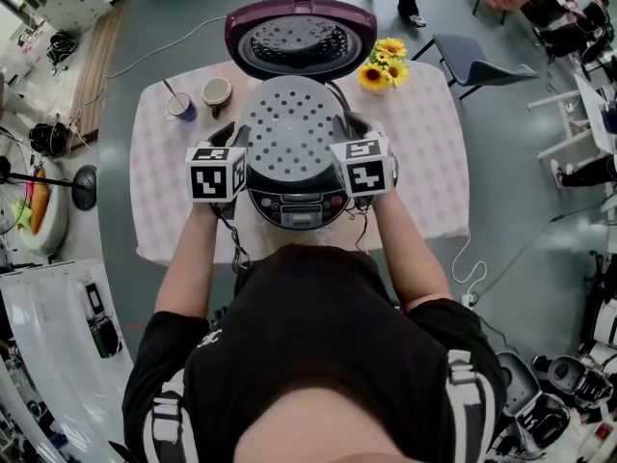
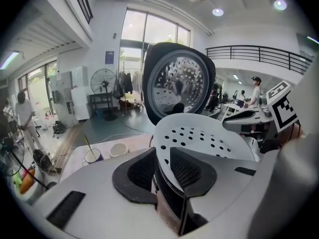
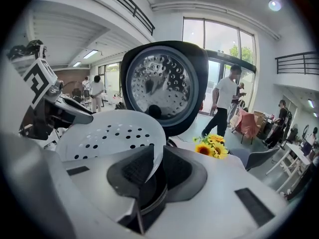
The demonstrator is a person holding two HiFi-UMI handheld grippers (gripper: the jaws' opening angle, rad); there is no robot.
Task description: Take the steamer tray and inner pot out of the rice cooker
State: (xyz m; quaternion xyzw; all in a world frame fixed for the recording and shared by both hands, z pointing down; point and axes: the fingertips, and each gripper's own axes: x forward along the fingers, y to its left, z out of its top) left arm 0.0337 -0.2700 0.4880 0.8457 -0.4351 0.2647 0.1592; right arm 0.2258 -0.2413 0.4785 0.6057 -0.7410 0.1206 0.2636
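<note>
The table carries a pale checked cloth. At its far left stand two round cups: a blue cup with a thin stick in it, and just beside it a cream cup; the left gripper view shows both, the blue cup and the cream cup.

The left gripper is clamped on the left rim of the steamer tray. In its own view the left gripper has its two dark, mesh-textured pads closed on the thin edge of the steamer tray, with the rim running between them.

The steamer tray is a smooth, light grey plastic disc, slightly domed and pierced with rows of small round holes. It is held level between both grippers over the opening of the rice cooker, which has a rounded grey body with a control panel at the near side (the inner pot is hidden beneath the tray). Behind it the lid stands open: a glossy maroon shell around a dimpled, shiny metal plate.

The right gripper is clamped on the right rim. In its own view the right gripper presses its pads on the edge of the steamer tray, with the lid upright beyond.

Yellow sunflowers lie at the far right of the table, beside the lid. A grey chair stands on the floor beyond.
</note>
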